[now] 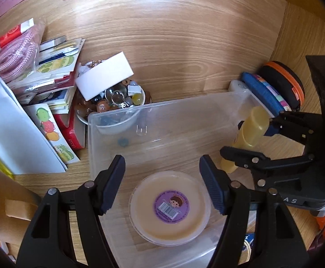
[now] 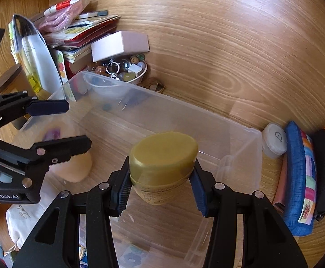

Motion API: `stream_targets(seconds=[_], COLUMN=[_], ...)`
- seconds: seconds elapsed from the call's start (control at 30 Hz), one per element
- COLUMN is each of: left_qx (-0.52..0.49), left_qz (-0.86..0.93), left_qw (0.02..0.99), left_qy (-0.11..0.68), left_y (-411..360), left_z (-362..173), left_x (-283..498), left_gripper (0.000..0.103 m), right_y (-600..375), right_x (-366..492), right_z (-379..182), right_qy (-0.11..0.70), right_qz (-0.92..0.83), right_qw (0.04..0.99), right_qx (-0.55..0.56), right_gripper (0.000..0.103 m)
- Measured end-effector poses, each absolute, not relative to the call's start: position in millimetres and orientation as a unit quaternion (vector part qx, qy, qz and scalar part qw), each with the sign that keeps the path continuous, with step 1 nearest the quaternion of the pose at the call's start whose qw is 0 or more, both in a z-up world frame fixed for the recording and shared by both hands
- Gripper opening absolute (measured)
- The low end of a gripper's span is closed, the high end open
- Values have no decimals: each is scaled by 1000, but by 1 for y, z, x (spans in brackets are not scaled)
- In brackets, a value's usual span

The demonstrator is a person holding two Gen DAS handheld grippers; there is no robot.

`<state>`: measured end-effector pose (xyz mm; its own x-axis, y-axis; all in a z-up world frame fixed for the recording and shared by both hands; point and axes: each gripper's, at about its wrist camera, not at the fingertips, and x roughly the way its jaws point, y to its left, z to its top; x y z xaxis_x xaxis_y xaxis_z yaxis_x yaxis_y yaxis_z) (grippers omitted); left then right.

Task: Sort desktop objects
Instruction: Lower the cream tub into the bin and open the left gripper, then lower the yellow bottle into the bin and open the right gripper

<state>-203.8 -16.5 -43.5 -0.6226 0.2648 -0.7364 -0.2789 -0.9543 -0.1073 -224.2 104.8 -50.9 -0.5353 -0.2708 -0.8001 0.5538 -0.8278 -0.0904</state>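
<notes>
My right tongs (image 2: 161, 185) pinch a yellow plastic bottle (image 2: 162, 156) by its cap end over the clear plastic bin (image 2: 236, 134) on the wooden counter (image 2: 218, 55). My left tongs (image 1: 162, 187) stand spread (gripping nothing) above a round cream tub (image 1: 170, 207) in the bin.

Two close downward wrist views, shared bin (image 1: 162, 120).
</notes>
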Motion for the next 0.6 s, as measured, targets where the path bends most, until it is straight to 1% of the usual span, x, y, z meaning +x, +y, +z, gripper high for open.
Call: stream_targets(seconds=[0.07, 0.2, 0.27, 0.4, 0.47, 0.53, 0.6], left_qx=[-411, -409, -407, -407, -407, -406, -404], left_qz=[898, 899, 899, 898, 898, 898, 898], left_qw=[157, 155, 158, 161, 164, 169, 169], left_qy=[4, 20, 25, 32, 32, 30, 31], left_y=[-18, -11, -10, -6, -7, -6, -6], left_z=[-45, -46, -46, -47, -47, -48, -47], left_x=[-205, -203, -200, -198, -196, -196, -195], left_gripper=[68, 69, 72, 74, 77, 79, 80], right_y=[102, 97, 96, 94, 96, 97, 96], right_x=[-223, -222, -222, -222, -223, -222, -220], right_z=[-51, -52, -52, -56, -58, -59, -58], right_qy=[176, 185, 190, 203, 197, 195, 198], right_qz=[-859, -859, -859, -858, -853, -854, -858], right_qw=[238, 234, 231, 221, 226, 222, 216], right_qx=[418, 417, 416, 417, 426, 428, 422], right_gripper=[44, 44, 45, 45, 50, 63, 66])
